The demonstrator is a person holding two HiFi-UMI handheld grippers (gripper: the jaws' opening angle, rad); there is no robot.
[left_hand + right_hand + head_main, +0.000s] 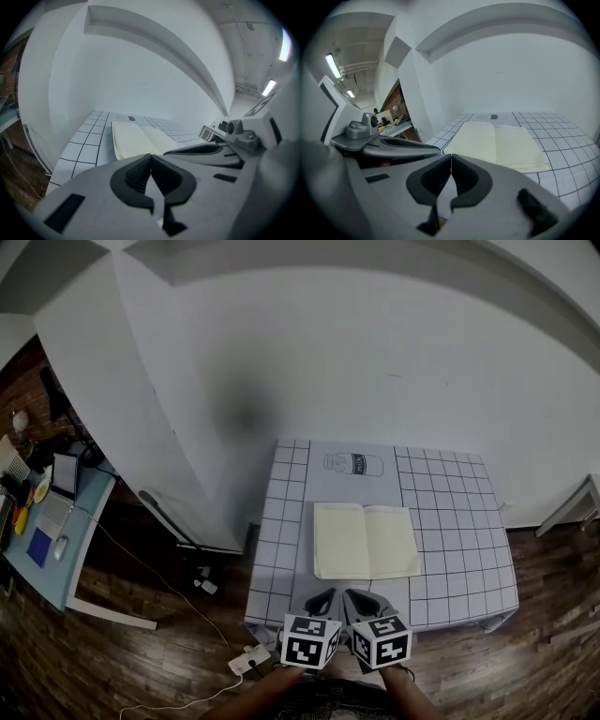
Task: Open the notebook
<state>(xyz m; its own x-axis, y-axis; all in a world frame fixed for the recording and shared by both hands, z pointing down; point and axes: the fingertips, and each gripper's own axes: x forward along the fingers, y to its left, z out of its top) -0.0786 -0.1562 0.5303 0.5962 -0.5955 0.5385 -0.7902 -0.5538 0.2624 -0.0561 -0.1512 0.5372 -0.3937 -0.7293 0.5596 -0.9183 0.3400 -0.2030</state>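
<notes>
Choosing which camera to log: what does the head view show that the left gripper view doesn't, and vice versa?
Head view only: a white power strip on the floor. Left gripper view only: a close look at the left tool, jaws together with nothing between them, plus ceiling lights. Both: the notebook lying open on the gridded table.

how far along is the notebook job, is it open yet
Done: the cream-paged notebook lies open and flat, both pages showing, on the white grid-lined table.
In hand: nothing. The left gripper and right gripper each have their jaws together and empty, at the table's near edge, apart from the notebook.
Left: nothing of the opening appears to remain.
</notes>
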